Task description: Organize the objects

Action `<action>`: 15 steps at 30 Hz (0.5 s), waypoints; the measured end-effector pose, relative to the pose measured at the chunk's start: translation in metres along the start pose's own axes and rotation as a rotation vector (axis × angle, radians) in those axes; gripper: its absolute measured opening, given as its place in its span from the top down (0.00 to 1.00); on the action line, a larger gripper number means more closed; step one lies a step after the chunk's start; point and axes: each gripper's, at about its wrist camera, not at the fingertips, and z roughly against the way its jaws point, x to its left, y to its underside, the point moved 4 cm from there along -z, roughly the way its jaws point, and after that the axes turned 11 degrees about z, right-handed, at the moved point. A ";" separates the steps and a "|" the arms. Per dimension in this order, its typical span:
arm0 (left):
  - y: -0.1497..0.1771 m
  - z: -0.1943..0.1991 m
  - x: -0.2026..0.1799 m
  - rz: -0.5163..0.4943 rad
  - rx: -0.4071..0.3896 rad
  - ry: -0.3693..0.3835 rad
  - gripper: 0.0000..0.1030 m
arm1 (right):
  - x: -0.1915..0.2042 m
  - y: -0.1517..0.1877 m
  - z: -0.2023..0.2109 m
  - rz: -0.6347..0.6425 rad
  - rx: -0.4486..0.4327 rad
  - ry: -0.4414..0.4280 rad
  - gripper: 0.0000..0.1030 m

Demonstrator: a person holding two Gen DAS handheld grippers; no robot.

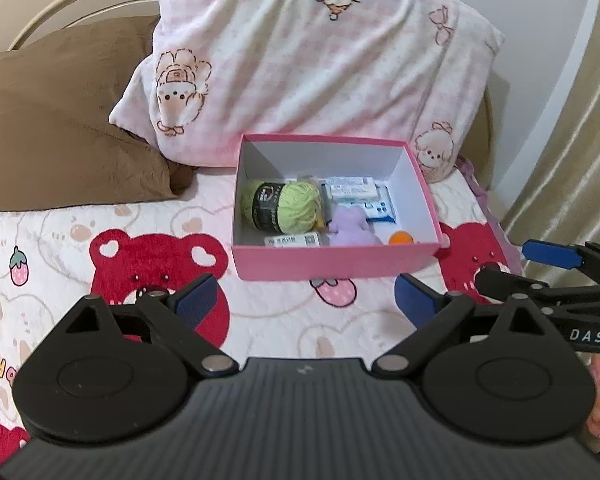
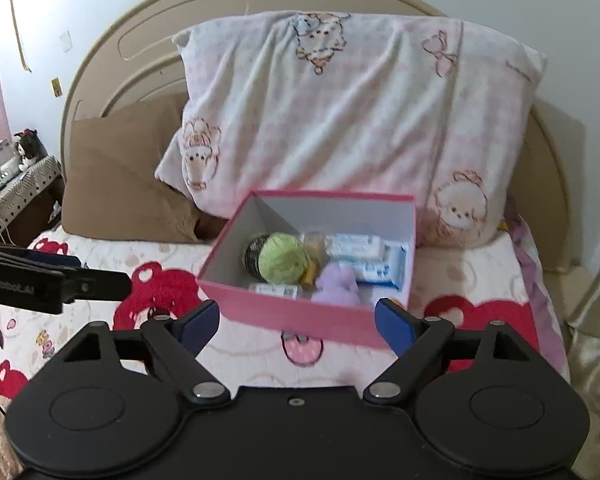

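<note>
Bedding printed with red bears (image 1: 156,268) lies under us, and just ahead of both tongs sits the pink box (image 1: 332,262), already holding the green yarn ball (image 1: 288,206), a purple plush (image 1: 352,228) and small packets. We judge the sorting nearly done; next we need anything left outside. Our left gripper (image 1: 304,296) and right gripper (image 2: 296,320) are spread wide, holding nothing.

Soft, even indoor light fills both views, with only faint shadows inside the pink box (image 1: 332,262) and under the checked pillow (image 1: 300,60). Fisheye distortion bends the headboard (image 2: 100,80) and darkens the frame corners. The right wrist view is slightly motion-blurred; the left is sharper.
</note>
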 end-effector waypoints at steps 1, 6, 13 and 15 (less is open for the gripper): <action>0.004 0.001 0.000 0.002 0.002 -0.001 0.06 | 0.001 0.004 0.002 0.000 0.002 0.005 0.13; 0.026 -0.003 0.000 0.023 0.008 -0.031 0.02 | -0.001 0.030 0.004 -0.011 0.034 0.069 0.07; 0.047 -0.021 -0.002 0.001 0.044 -0.075 0.02 | 0.004 0.051 -0.007 0.011 0.081 0.122 0.05; 0.051 -0.026 0.002 0.023 0.058 -0.076 0.01 | 0.004 0.053 -0.010 0.016 0.100 0.138 0.05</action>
